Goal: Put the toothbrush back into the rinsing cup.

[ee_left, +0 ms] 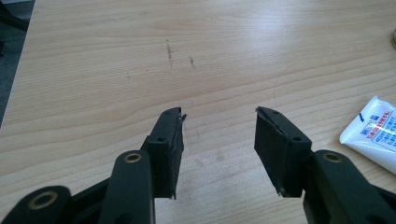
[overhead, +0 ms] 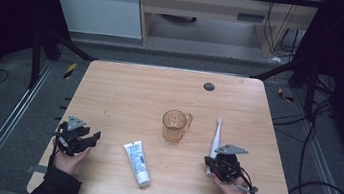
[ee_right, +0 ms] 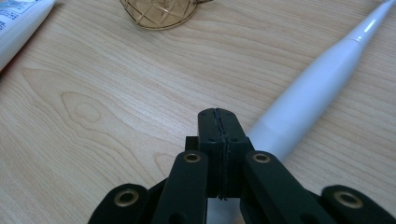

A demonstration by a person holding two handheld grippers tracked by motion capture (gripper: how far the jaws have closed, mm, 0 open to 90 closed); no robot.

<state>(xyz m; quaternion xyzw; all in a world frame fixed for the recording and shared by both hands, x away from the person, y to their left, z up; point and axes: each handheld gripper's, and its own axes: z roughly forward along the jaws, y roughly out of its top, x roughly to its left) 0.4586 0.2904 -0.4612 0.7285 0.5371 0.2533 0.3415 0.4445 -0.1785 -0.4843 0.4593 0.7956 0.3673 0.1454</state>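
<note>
Dark floor and cabling ring your wooden bench (overhead: pixel 125 91), which carries three things laid out for a toothbrushing setup, by my reading. At centre stands the amber cup (overhead: pixel 175 125); the toothpaste tube (overhead: pixel 137 163) lies at its 7 o'clock, the white electric toothbrush (overhead: pixel 214 144) at its 3 o'clock. Your left tongs (overhead: pixel 87 140) rest released over bare wood at 8 o'clock, holding nothing. Your right tongs (ee_right: pixel 218 116) are clenched empty, just beside the toothbrush handle, likely parked ready to take it.
</note>
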